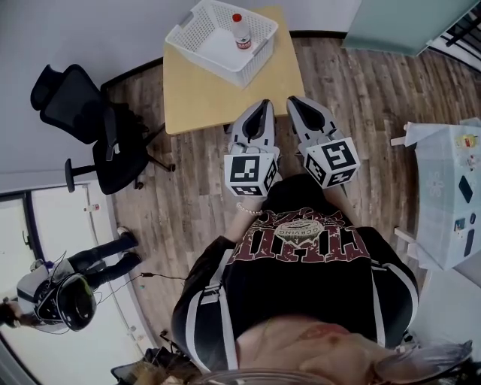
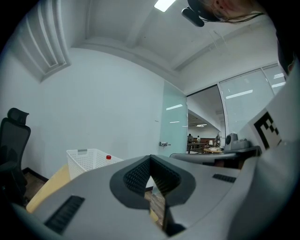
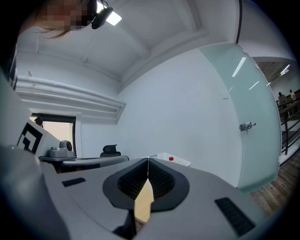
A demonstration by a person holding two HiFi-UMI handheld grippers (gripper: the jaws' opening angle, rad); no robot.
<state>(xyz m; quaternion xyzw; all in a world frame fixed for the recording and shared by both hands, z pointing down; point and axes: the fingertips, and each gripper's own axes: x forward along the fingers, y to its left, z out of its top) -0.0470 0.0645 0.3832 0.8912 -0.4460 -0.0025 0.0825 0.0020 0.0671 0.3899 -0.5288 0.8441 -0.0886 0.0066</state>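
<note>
Two grippers, both closed on nothing
The left gripper point(image 1: 261, 105) and right gripper point(image 1: 294, 101) hang side by side, jaw tips together, at the near edge of the table point(image 1: 195, 98); farther ahead stands the white basket point(image 1: 255, 68) with a red-capped bottle point(image 1: 240, 31) inside.

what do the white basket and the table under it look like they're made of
Basket: likely moulded plastic, matt white; its walls are a fine regular lattice under a smooth solid rim.
Table: pale yellow top, even in colour with no visible grain, so probably laminate or painted board rather than bare wood; it looks matt.
</note>
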